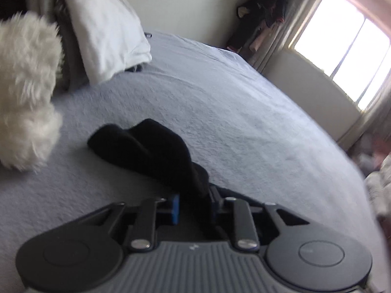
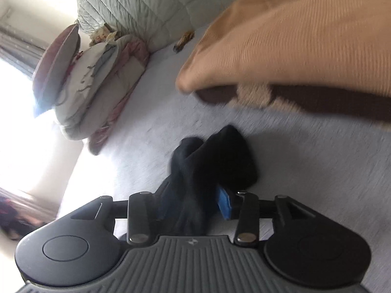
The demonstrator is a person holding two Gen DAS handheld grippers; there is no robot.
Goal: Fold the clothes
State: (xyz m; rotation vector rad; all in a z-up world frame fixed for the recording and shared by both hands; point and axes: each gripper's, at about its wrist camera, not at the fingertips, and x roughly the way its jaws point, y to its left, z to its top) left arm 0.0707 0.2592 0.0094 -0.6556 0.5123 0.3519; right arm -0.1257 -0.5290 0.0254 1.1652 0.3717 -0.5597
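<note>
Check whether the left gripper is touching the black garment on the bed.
Touching. In the left wrist view the black garment runs between the left gripper's narrowly set blue pads, filling the gap between them.

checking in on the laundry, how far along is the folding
Done: nothing looks folded. In hand: both tools hold a bunched black garment; the left tool is shut on it, while it sits between the right tool's pads. Left: smoothing and folding it, then the tan garment lying on the bed.
</note>
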